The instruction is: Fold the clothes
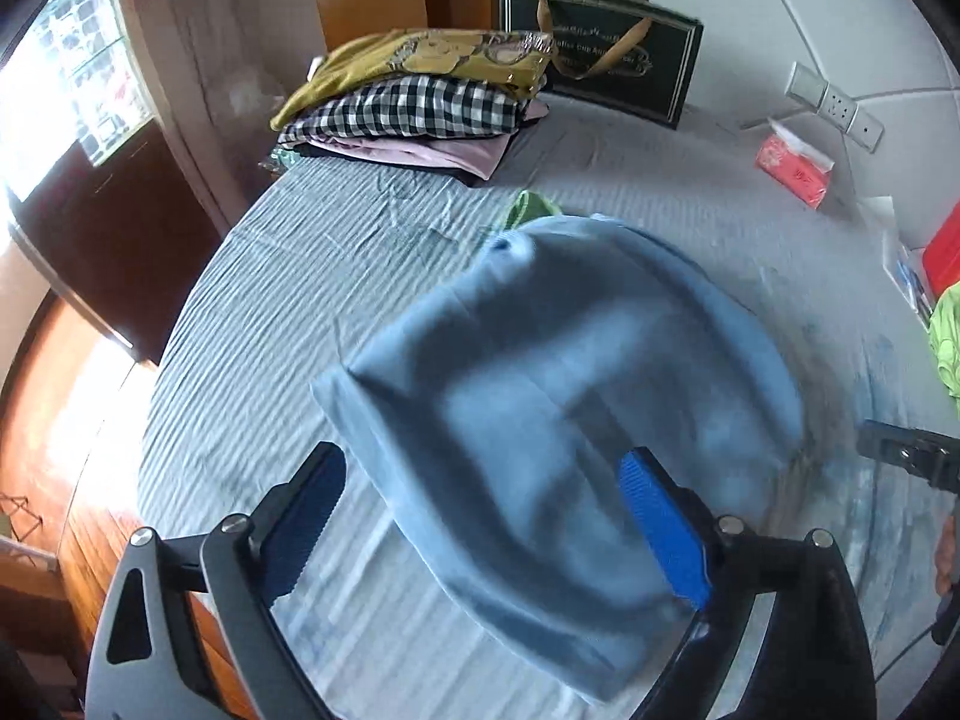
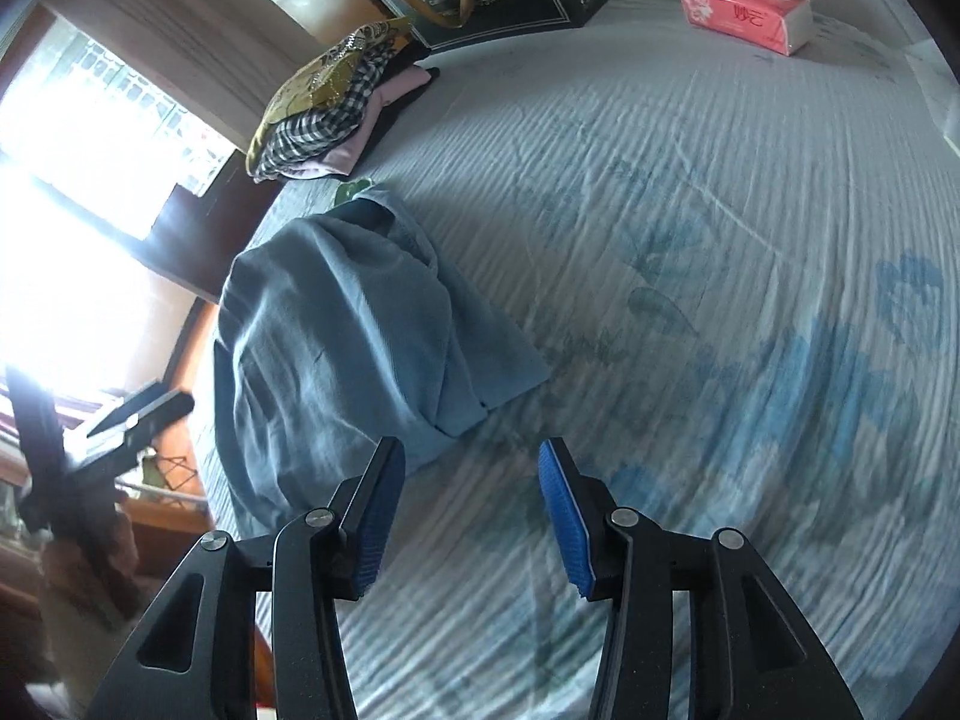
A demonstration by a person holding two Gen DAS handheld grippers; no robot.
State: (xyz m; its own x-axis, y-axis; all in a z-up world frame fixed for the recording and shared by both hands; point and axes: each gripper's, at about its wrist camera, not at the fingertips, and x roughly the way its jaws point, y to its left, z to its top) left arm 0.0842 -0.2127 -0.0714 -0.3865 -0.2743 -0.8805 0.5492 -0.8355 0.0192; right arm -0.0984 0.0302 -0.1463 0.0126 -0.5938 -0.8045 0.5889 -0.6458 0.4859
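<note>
Blue garment (image 1: 558, 396): soft knit cloth, pale blue, folded into a rough rectangle with one rounded end; lying flat on the bed near its window-side edge; creases and a loose overlapping flap visible in the right wrist view (image 2: 354, 348).
Bed sheet (image 1: 252, 324): thin crinkled fabric, fine ribbed stripes in grey-white, faded blue leaf print toward the right side (image 2: 840, 372).
Left gripper (image 1: 483, 531): black metal arms with silver rivets, blue ribbed rubber pads; jaws spread wide above the blue garment, pads pressing on nothing.
Right gripper (image 2: 471, 513): same build, black arms and blue ribbed pads; jaws parted about halfway, nothing between them, just beside the near corner of the garment, over bare sheet.
Stack of folded clothes (image 1: 414, 102): mustard patterned piece on top, black-and-white check beneath, pale pink and dark layers at the bottom; at the far edge of the bed, well apart from the blue garment.
Green cloth (image 1: 528, 207): small bright scrap showing at the garment's far end.
Gift bag (image 1: 606, 54): stiff dark green card, pale printed border, tan ribbon handles; standing just behind the stack.
Tissue pack (image 2: 744, 18): soft red-pink wrapper, oblong, white tissue sticking out of the top; far corner of the bed.
Wall sockets (image 1: 834, 105): white plastic plates on the padded white headboard.
Window (image 2: 90, 180): bright glare, grille bars faintly visible.
</note>
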